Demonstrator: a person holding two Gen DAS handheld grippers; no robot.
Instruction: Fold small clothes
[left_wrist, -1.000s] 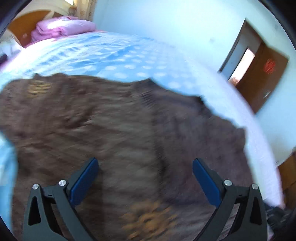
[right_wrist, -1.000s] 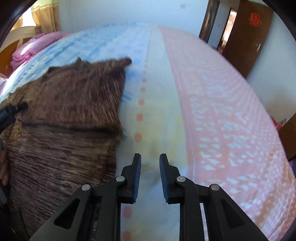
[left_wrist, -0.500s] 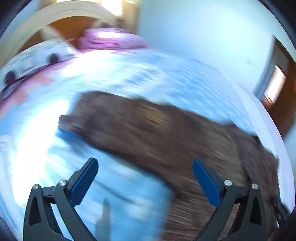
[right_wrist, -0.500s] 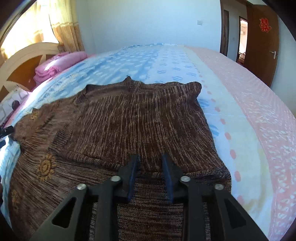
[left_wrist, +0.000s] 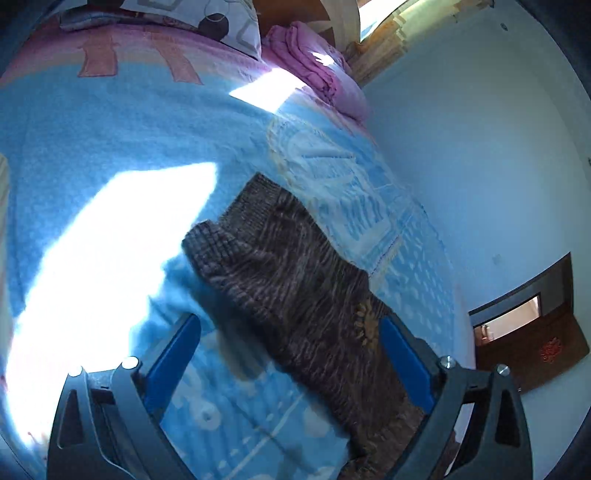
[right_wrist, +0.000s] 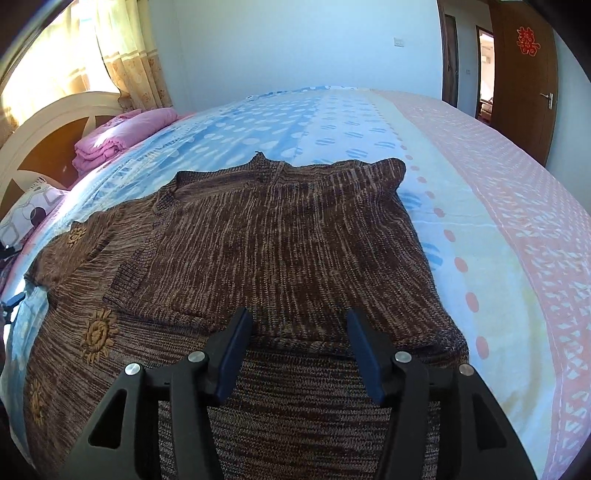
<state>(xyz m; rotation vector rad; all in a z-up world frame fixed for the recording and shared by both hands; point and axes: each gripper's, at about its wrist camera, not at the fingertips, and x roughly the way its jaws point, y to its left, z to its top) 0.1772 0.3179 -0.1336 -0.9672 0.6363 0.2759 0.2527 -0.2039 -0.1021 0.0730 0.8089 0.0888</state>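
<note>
A brown knitted sweater (right_wrist: 280, 251) with orange sun motifs lies flat on the bed, its right sleeve folded in over the body. My right gripper (right_wrist: 299, 332) is open and empty, just above the sweater's lower middle. In the left wrist view the sweater's left sleeve (left_wrist: 295, 295) stretches out over the blue sheet, cuff toward the pillows. My left gripper (left_wrist: 291, 350) is open wide and empty, hovering over the sleeve near its shoulder end.
The bed (right_wrist: 498, 229) has a blue, cream and pink patterned sheet. A folded pink blanket (right_wrist: 122, 133) and a pillow (left_wrist: 207, 18) lie by the headboard. A brown door (right_wrist: 524, 74) stands at the right wall. Bright sun patches fall on the sheet (left_wrist: 92, 258).
My right gripper has opened and moved from beside the sweater to over its lower middle. My left gripper swung left from the body to the outstretched left sleeve.
</note>
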